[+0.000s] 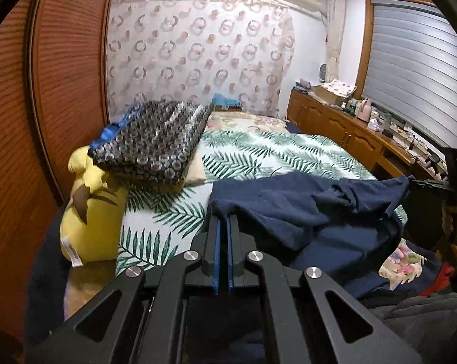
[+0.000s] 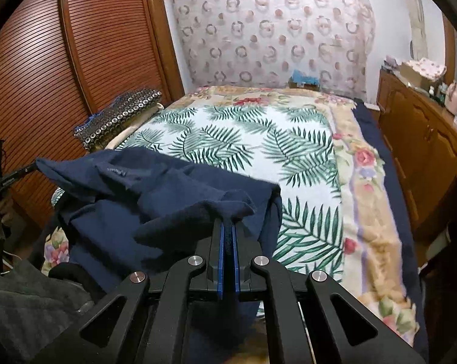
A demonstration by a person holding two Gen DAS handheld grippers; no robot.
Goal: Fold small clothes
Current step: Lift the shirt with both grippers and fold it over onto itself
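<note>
A navy blue garment (image 1: pixel 304 209) hangs stretched between my two grippers, just above the near end of the bed. My left gripper (image 1: pixel 224 220) is shut on one corner of it, the cloth bunched over the blue pads. In the right wrist view, my right gripper (image 2: pixel 228 221) is shut on the other corner of the navy garment (image 2: pixel 155 194), with fabric pinched between its pads. Each view shows the other gripper at its edge: the right gripper (image 1: pixel 416 183) at far right, the left gripper (image 2: pixel 28 168) at far left. The garment sags and wrinkles in between.
The bed wears a palm-leaf sheet (image 2: pixel 228 139) over a floral blanket (image 2: pixel 365 176). A yellow plush toy (image 1: pixel 89 212) and a folded patterned blanket (image 1: pixel 155 145) lie at the bed's left side. Louvred wardrobe doors (image 2: pixel 61 60) stand left, a cluttered wooden cabinet (image 2: pixel 425 139) right.
</note>
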